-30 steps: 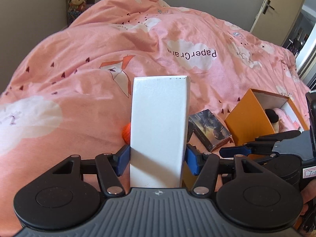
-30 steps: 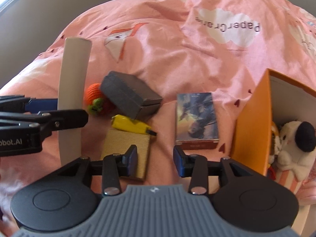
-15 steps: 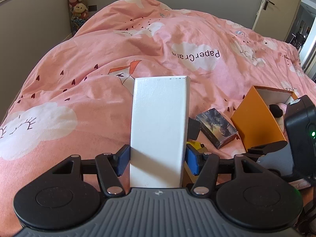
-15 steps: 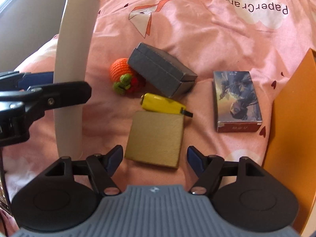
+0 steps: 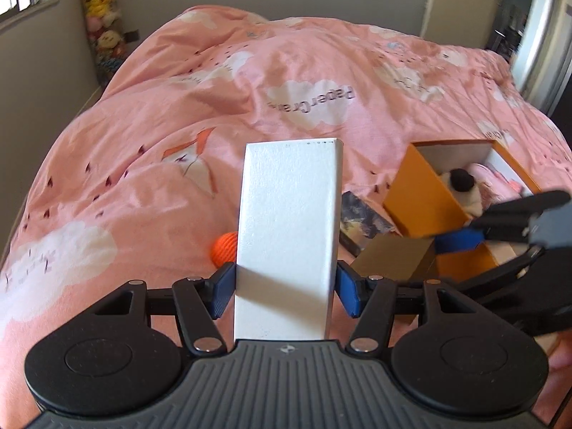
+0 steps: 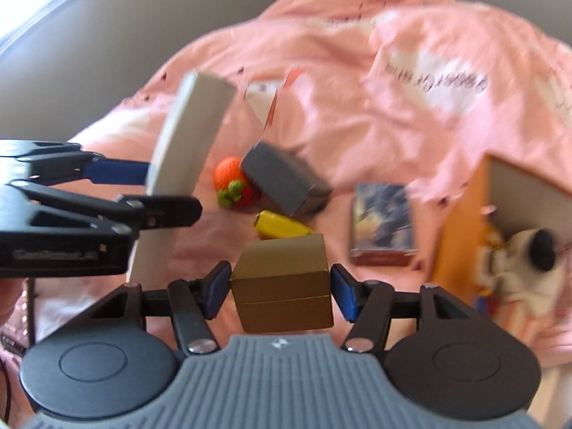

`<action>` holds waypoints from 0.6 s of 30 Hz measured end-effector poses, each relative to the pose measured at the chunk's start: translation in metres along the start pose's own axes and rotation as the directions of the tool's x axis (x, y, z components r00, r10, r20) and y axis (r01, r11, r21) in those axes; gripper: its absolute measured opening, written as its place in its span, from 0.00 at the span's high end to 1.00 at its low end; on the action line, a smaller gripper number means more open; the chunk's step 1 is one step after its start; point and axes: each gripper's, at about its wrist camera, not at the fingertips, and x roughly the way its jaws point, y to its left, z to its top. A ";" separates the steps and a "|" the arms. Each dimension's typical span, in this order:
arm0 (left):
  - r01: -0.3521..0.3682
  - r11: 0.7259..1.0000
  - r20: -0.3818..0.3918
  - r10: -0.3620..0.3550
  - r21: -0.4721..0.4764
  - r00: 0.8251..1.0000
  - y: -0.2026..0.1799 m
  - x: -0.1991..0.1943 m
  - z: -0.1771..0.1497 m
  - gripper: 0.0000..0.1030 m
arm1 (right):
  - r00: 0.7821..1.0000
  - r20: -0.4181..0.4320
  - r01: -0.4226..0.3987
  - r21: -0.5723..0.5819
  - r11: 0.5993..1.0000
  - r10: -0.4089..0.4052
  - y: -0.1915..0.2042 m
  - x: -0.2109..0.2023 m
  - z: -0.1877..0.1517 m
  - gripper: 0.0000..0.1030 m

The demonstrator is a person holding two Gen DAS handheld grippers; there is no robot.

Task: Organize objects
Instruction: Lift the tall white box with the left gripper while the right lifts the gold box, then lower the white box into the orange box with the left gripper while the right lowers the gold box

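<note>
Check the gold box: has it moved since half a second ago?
Yes. The gold box lay flat on the pink duvet below the yellow item; now it sits lifted between the closing right claw pads, tilted, hiding the duvet beneath.

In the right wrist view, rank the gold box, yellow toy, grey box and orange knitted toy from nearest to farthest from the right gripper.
1. gold box: between the closing jaws of the right gripper.
2. yellow toy: just beyond the gold box.
3. grey box and orange knitted toy: farther back, knitted toy to the left; too close to call.
</note>
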 end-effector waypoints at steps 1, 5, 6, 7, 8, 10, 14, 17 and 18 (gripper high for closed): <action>0.006 0.999 0.005 -0.006 0.032 1.000 -0.006 -0.004 0.003 0.34 | 1.000 0.022 0.004 0.001 1.000 -0.004 -0.005 -0.014 0.000 0.40; 0.059 0.981 0.033 -0.066 0.183 0.997 -0.043 -0.022 0.016 0.34 | 0.992 0.112 0.049 0.011 0.999 -0.049 -0.027 -0.074 -0.004 0.40; 0.076 0.973 0.036 -0.086 0.219 0.996 -0.053 -0.025 0.019 0.34 | 0.989 0.128 0.070 0.014 0.997 -0.072 -0.034 -0.088 -0.007 0.40; 0.102 0.959 0.036 -0.116 0.263 0.993 -0.065 -0.027 0.024 0.34 | 0.986 0.138 0.098 0.016 0.995 -0.099 -0.040 -0.102 -0.010 0.40; 0.124 0.945 0.033 -0.141 0.302 0.989 -0.077 -0.029 0.028 0.34 | 0.982 0.139 0.125 0.017 0.992 -0.126 -0.046 -0.113 -0.014 0.40; 0.169 0.904 0.024 -0.193 0.394 0.981 -0.106 -0.030 0.035 0.34 | 0.975 0.123 0.182 0.014 0.983 -0.183 -0.061 -0.130 -0.023 0.40; 0.241 0.784 -0.013 -0.285 0.572 0.958 -0.165 -0.023 0.040 0.34 | 0.956 0.063 0.288 -0.023 0.957 -0.286 -0.089 -0.151 -0.044 0.40; 0.268 0.680 -0.060 -0.314 0.682 0.948 -0.205 -0.010 0.038 0.34 | 0.957 0.008 0.290 -0.060 0.955 -0.290 -0.108 -0.162 -0.062 0.40; 0.266 0.645 -0.071 -0.312 0.716 0.947 -0.218 -0.004 0.036 0.34 | 0.957 -0.013 0.287 -0.076 0.955 -0.289 -0.111 -0.163 -0.066 0.40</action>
